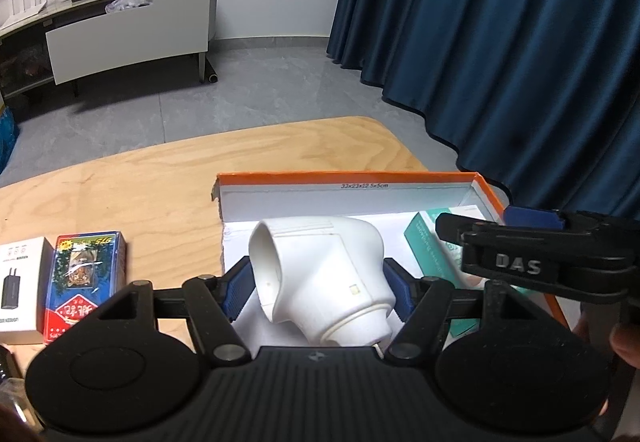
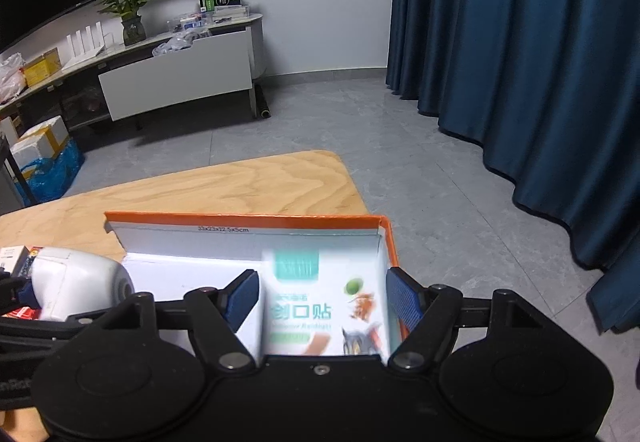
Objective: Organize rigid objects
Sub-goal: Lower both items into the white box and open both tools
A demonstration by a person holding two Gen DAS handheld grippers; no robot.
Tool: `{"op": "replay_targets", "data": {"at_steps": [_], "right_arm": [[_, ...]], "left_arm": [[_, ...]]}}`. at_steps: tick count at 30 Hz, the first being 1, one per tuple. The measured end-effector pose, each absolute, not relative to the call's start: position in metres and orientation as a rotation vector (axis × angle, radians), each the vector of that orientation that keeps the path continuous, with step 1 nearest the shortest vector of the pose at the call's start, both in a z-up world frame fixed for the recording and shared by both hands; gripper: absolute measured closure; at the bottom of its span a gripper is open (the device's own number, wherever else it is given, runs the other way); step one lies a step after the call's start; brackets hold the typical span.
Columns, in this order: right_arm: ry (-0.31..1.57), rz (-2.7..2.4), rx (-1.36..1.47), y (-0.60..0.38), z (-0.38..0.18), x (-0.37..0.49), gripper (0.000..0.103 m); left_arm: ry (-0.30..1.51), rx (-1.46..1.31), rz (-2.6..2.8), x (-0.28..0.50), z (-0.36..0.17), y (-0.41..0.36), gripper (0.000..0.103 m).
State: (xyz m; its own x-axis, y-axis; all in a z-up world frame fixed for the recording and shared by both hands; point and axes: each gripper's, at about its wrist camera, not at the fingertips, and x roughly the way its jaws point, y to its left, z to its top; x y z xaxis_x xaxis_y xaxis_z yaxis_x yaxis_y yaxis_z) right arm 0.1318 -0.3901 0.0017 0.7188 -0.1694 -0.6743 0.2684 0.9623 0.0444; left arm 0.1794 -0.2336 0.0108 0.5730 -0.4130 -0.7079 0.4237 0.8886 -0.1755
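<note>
An orange-rimmed white cardboard box [image 1: 344, 178] sits on the wooden table [image 1: 160, 178]. My left gripper [image 1: 320, 284] is shut on a white plastic plug adapter [image 1: 320, 274] and holds it over the box's left part. My right gripper [image 2: 326, 298] stands around a white and teal bandage box [image 2: 324, 306] at the box's right side; the blue pads [image 2: 404, 302] sit at its edges, and contact is unclear. The bandage box [image 1: 428, 242] and the right gripper [image 1: 532, 262] also show in the left wrist view.
A red and blue card pack [image 1: 86, 278] and a white charger box [image 1: 22, 282] lie on the table left of the orange box. Blue curtains [image 2: 520, 62] hang on the right. A white TV cabinet [image 2: 176, 78] with a plant stands at the far wall.
</note>
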Motion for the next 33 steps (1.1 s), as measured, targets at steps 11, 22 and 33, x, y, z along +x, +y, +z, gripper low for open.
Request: {"op": "replay_targets", "data": {"at_steps": [11,22,33], "right_arm": [[0.595,-0.27,0.215,-0.398,0.041,0.087,0.015],[0.593,-0.294,0.238,-0.392,0.053,0.056,0.015],[0.624,-0.257,0.224,-0.356,0.052,0.02,0.005]], "left_arm": [[0.839,-0.007,-0.55,0.193,0.004,-0.256,0.031],[0.836,0.004,-0.483,0.167,0.025,-0.242,0.004],[0.818,0.02,-0.399,0.12,0.038,-0.204,0.0]]}}
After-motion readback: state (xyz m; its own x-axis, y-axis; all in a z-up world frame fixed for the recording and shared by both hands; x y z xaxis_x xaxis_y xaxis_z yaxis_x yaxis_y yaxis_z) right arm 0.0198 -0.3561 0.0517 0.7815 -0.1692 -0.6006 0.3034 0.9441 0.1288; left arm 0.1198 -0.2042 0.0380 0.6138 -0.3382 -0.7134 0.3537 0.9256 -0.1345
